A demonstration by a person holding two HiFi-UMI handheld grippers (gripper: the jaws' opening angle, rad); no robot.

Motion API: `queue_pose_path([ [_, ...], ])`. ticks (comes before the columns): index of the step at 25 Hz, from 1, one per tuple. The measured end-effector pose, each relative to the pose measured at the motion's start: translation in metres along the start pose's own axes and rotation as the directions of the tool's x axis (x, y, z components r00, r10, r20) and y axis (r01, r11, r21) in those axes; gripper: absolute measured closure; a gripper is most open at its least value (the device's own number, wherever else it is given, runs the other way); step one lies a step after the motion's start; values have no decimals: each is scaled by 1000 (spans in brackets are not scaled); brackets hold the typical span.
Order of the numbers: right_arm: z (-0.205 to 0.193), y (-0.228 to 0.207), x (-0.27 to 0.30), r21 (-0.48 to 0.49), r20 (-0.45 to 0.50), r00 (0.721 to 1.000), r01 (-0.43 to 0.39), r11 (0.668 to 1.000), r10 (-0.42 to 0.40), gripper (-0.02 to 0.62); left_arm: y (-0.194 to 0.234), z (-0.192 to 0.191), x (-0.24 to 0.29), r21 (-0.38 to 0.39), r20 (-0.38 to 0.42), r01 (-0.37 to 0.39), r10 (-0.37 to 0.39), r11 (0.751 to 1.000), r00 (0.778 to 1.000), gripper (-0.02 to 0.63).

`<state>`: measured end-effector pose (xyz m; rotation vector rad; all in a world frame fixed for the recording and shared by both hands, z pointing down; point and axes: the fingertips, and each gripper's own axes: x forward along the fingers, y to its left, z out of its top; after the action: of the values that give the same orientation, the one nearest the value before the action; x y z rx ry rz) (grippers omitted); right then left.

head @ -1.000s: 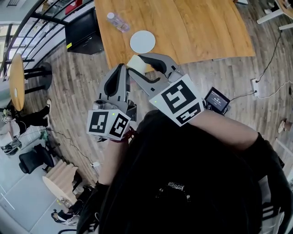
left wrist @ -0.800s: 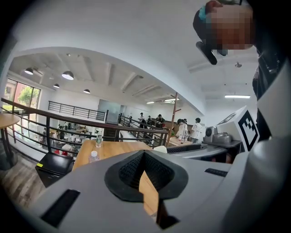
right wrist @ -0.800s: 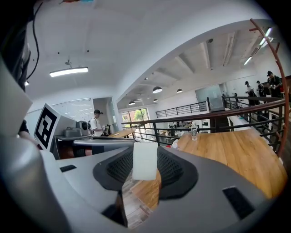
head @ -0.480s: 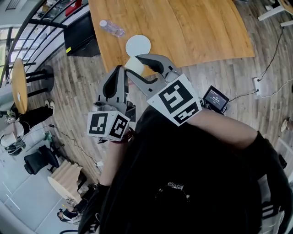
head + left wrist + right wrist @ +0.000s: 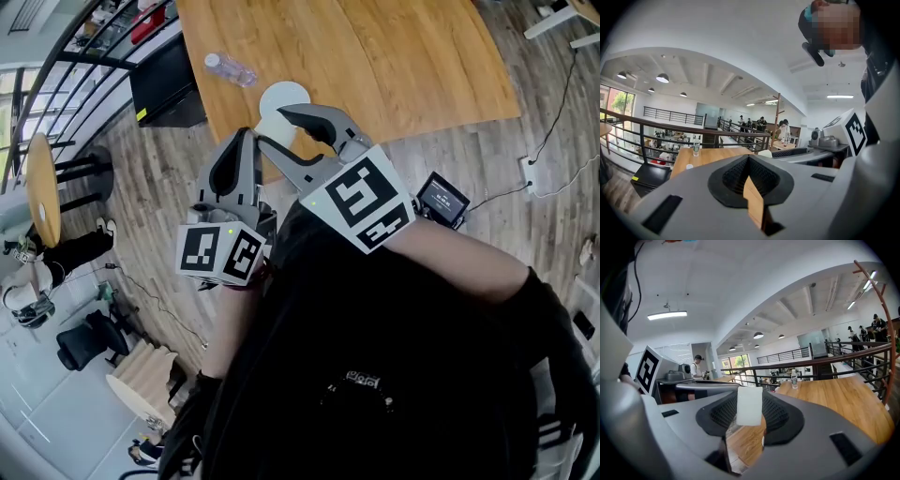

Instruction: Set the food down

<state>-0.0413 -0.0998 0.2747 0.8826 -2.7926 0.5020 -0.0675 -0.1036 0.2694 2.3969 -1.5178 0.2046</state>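
**Food carried toward the plate, not yet set down.**
The right gripper (image 5: 751,417) clamped the pale, flat food (image 5: 749,404) upright between its pads; the left gripper (image 5: 749,180) had its jaws together, empty. From the head view the food showed at the table's (image 5: 394,56) near edge, just beside the plate (image 5: 289,90). The next move likely called for reaching over the plate, lowering, then releasing.

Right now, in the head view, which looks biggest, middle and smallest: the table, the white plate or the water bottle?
Biggest: wooden table.
Next: white plate.
Smallest: water bottle, about as long as the plate is wide, but far thinner.
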Motion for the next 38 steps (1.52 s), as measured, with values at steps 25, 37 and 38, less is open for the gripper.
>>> queue_pose_path([
  [25, 21, -9, 94, -9, -46, 980, 192, 981, -193, 425, 92, 15, 32, -7, 0, 241, -241, 971, 971, 601],
  [37, 9, -13, 128, 3, -83, 960, 267, 964, -266, 425, 125, 1, 43, -37, -22, 304, -305, 952, 952, 601],
  [38, 8, -15, 129, 2, -86, 959, 272, 962, -271, 425, 125, 0, 45, -40, -22, 304, -305, 952, 952, 601],
])
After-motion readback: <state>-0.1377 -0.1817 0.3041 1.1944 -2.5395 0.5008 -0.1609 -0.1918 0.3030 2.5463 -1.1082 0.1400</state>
